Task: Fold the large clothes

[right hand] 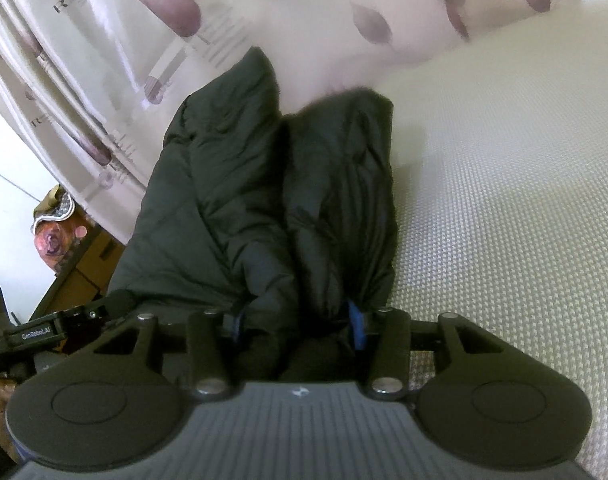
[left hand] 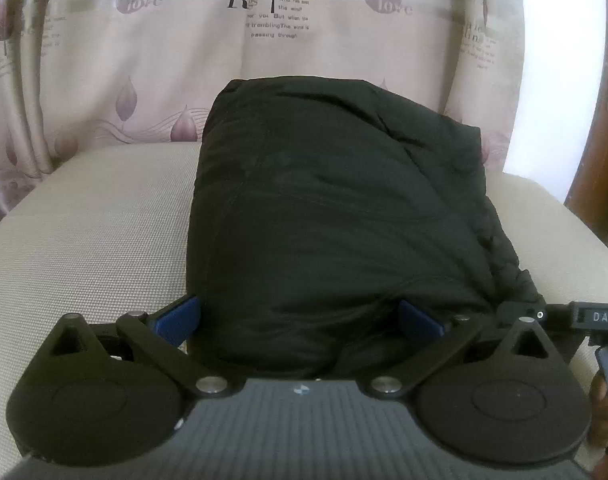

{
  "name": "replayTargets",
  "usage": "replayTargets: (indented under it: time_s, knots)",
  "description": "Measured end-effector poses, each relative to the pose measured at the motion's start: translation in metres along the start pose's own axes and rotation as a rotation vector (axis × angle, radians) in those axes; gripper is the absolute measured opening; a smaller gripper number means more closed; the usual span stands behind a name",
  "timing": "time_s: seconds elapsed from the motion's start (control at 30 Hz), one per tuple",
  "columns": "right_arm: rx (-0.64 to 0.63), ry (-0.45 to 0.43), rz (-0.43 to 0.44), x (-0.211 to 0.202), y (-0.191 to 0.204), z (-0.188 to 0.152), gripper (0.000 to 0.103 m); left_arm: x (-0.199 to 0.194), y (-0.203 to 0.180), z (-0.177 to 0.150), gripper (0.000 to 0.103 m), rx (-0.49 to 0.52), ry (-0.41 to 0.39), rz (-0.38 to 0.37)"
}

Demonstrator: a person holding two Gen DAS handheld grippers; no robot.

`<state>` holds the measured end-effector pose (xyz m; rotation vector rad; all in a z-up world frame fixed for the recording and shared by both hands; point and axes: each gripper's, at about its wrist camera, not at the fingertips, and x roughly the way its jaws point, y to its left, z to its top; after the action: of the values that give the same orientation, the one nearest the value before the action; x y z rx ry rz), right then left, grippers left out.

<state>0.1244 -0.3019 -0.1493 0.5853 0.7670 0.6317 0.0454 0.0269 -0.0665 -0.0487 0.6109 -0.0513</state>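
Garment: the black quilted padded jacket [left hand: 336, 216] is folded into a thick bundle that fills the centre of your left wrist view; in your right wrist view it [right hand: 263, 208] runs from the middle of the frame down to the lower centre.
Resting place: the bundle lies on a pale woven-textured cushioned surface [left hand: 87, 232]; I cannot tell whether that is a bed or a seat.
Fold: in the right wrist view the bundle shows two puffy lobes side by side with a dark crease between them.
Left claw: your left claw [left hand: 299, 316] stands wide, its blue pads at either side of the near end of the jacket at the bottom of the frame; whether they press on the cloth I cannot tell.
Right claw: your right claw [right hand: 295, 324] is partly closed and holds the near end of the jacket, with cloth bunched between the blue pads at the lower centre of the frame.
Backdrop: a cream curtain with purple leaf prints and lettering [left hand: 207, 40] hangs across the top of the frame behind the bundle.
Far edge: a brown wooden post [left hand: 600, 152] stands at the right edge of the left wrist view.
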Motion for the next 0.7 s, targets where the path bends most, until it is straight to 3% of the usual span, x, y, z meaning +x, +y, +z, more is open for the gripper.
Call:
replayTargets:
  time_s: [0.43, 0.7]
  knots:
    - [0.085, -0.078, -0.05, -0.004, 0.008, -0.023, 0.046, 0.003, 0.002, -0.001, 0.103, 0.017, -0.004, -0.006]
    - [0.06, -0.08, -0.065, -0.006, 0.023, -0.037, 0.046, 0.005, 0.011, -0.002, 0.103, 0.028, -0.006, -0.006]
